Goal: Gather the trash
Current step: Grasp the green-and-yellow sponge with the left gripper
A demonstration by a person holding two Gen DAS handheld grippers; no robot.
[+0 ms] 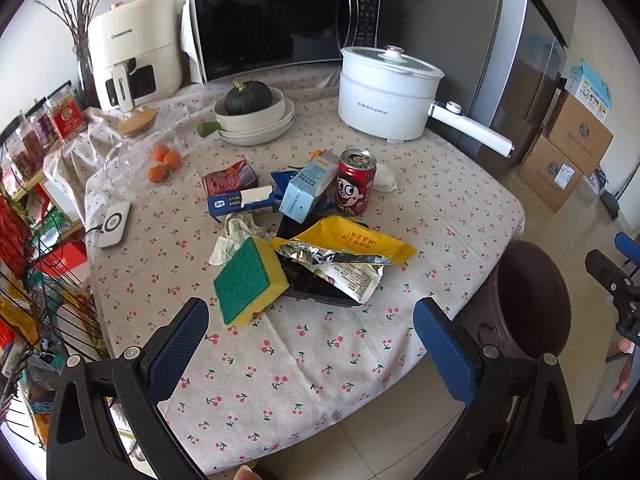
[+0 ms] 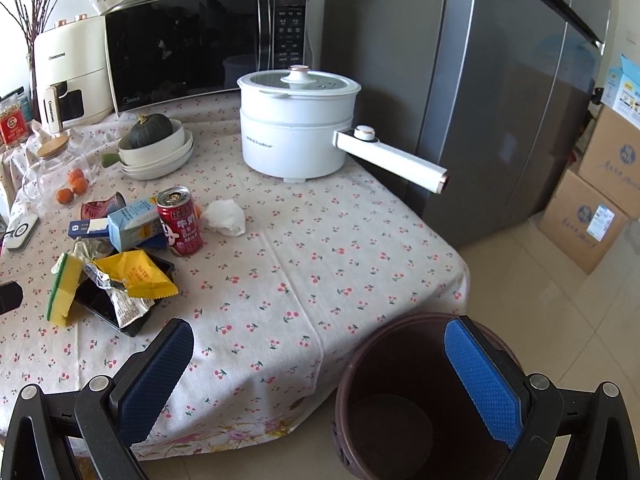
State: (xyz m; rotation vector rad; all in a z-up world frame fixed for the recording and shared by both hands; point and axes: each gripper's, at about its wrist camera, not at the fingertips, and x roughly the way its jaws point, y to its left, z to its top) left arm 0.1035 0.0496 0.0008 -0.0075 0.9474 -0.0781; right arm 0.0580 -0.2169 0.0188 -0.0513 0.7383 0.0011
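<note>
1. The left gripper [image 1: 312, 340] hangs with its blue-padded fingers spread wide and nothing between them, above the near edge of the cherry-print tablecloth [image 1: 304, 360].
2. The right gripper [image 2: 320, 380] is likewise spread and holds nothing, over the table edge and the round dark-brown plastic trash bin [image 2: 400, 408] on the floor.
3. Ahead of the left gripper lies the trash pile: a yellow-and-green sponge [image 1: 250, 280], a torn yellow foil wrapper [image 1: 352, 242] on a black tray [image 1: 316, 292], a light-blue carton [image 1: 306, 190], a red drink can [image 1: 354, 184] and a crumpled white tissue [image 1: 384, 178].
</note>
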